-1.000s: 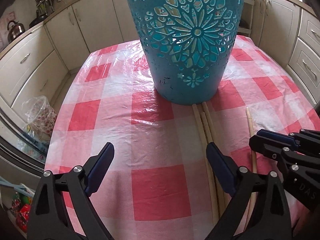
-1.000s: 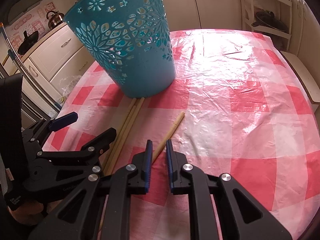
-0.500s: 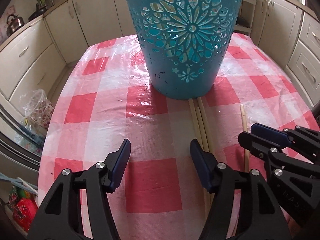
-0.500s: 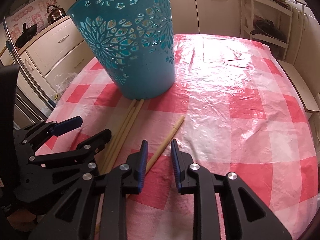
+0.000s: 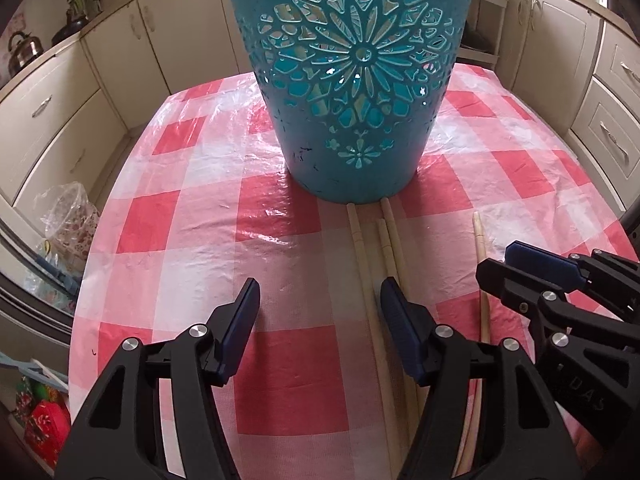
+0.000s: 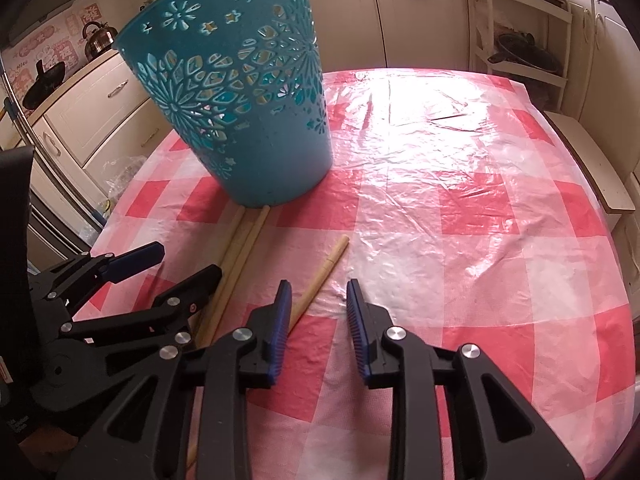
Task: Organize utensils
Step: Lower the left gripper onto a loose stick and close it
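Glossy plastic tablecloth (image 6: 460,184), matt plastic basket (image 5: 356,92), pale wooden sticks (image 5: 390,248).

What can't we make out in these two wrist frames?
- Blue basket: rim cut off by the top edge in the left wrist view; contents unreadable in both.
- Chopsticks: near ends hidden under the left gripper.
- Lone chopstick: lower end hidden behind the right gripper.
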`<control>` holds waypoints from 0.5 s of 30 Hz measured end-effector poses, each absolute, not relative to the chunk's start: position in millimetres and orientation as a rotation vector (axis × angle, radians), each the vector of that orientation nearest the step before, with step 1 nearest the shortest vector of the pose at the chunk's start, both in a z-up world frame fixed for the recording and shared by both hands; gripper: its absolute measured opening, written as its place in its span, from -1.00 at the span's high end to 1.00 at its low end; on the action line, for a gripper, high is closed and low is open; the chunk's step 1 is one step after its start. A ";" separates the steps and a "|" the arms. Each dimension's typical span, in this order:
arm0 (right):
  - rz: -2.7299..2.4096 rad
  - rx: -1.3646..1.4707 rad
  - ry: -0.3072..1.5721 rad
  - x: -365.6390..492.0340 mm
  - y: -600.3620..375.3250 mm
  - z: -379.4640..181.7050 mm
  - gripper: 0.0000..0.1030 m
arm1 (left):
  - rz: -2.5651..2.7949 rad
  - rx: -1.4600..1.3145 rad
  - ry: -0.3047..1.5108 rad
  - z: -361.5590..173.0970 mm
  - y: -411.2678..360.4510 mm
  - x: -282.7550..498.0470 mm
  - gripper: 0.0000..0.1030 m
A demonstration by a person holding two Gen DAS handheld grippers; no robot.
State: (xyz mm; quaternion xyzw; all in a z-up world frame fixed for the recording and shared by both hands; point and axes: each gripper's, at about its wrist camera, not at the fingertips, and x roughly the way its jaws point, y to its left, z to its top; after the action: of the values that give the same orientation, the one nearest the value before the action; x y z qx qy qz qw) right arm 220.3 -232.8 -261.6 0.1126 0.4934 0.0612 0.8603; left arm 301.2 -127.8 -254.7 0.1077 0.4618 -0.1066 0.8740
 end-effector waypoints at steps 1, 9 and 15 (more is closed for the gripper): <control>0.127 0.236 1.035 221.2 -232.5 -261.9 0.43 | -0.232 0.225 0.966 -254.3 -128.4 301.6 -0.07; 0.192 0.182 1.047 224.3 -218.2 -261.7 0.64 | -0.204 0.117 0.969 -252.7 -104.5 290.1 0.80; 0.237 0.164 1.065 221.9 -211.1 -259.4 0.66 | -0.167 0.088 0.996 -251.8 -88.7 295.7 0.77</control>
State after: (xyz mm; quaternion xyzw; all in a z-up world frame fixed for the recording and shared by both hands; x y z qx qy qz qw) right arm 221.9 -211.1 -259.4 0.0781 0.5060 0.1125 0.8516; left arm 295.7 -88.7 -251.8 0.0421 0.4768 -0.0801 0.8743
